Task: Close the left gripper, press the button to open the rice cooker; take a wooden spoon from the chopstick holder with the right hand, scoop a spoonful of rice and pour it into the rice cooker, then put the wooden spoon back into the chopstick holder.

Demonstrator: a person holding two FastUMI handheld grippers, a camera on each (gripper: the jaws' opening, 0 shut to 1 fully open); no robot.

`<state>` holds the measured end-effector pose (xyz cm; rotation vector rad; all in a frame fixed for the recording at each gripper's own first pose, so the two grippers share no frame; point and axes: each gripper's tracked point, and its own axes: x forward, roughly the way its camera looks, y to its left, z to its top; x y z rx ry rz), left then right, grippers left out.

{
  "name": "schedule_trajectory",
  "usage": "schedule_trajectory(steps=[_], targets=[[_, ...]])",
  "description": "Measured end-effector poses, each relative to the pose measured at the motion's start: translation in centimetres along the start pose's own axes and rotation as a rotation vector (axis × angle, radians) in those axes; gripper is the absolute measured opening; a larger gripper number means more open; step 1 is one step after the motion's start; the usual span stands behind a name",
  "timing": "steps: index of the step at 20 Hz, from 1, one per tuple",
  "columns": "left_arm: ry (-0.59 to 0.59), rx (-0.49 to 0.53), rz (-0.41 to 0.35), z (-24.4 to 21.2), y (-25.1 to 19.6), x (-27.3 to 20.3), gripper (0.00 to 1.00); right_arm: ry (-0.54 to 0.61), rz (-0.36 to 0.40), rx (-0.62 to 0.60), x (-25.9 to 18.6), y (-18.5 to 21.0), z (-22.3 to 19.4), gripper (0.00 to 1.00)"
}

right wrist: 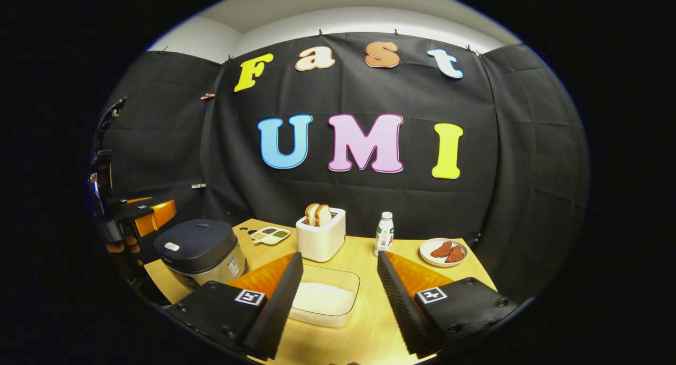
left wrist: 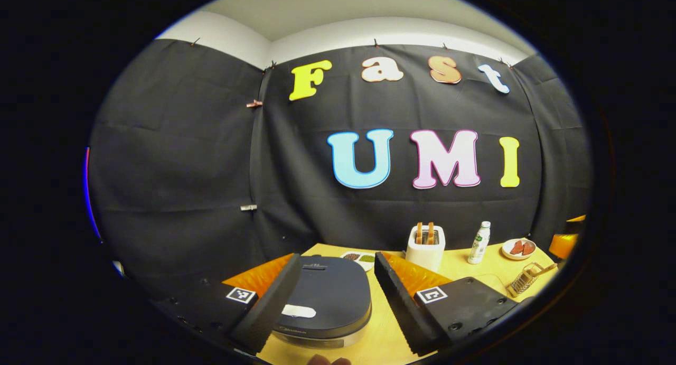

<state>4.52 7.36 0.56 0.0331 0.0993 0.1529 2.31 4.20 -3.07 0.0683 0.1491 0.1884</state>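
Note:
The rice cooker (left wrist: 330,296) stands with its dark lid down, a pale button (left wrist: 298,311) near the lid's front edge. My left gripper (left wrist: 335,312) hovers just above and in front of it, open, with the lid between the fingers' lines and nothing held. In the right gripper view the cooker (right wrist: 200,251) is at the left, with the left gripper (right wrist: 142,214) and the hand (right wrist: 124,244) holding it beside it. My right gripper (right wrist: 338,301) is open over a clear container of white rice (right wrist: 325,296). A wire chopstick holder (left wrist: 524,281) with a wooden handle stands at the right.
A white toaster (right wrist: 321,233) with bread, a small bottle (right wrist: 384,233), a plate (right wrist: 425,255) with reddish pieces and a sectioned dish (right wrist: 270,234) line the back of the wooden table (right wrist: 369,323). The black cloth wall rises close behind them.

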Motion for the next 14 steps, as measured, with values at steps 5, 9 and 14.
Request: schedule_trajectory(steps=[5,9,14], targets=[[-0.015,-0.098,-0.024,1.2,-2.6,-2.0,0.95,-0.026,0.002,0.003,-0.2,-0.6,0.9,0.98],[-0.032,-0.05,-0.026,1.6,-3.3,-2.9,0.95,-0.038,0.001,0.006,-0.3,-1.1,1.3,0.98],[-0.043,-0.047,-0.036,2.2,-3.9,-3.5,0.95,-0.048,0.016,-0.004,-0.3,-0.8,1.7,0.98]])
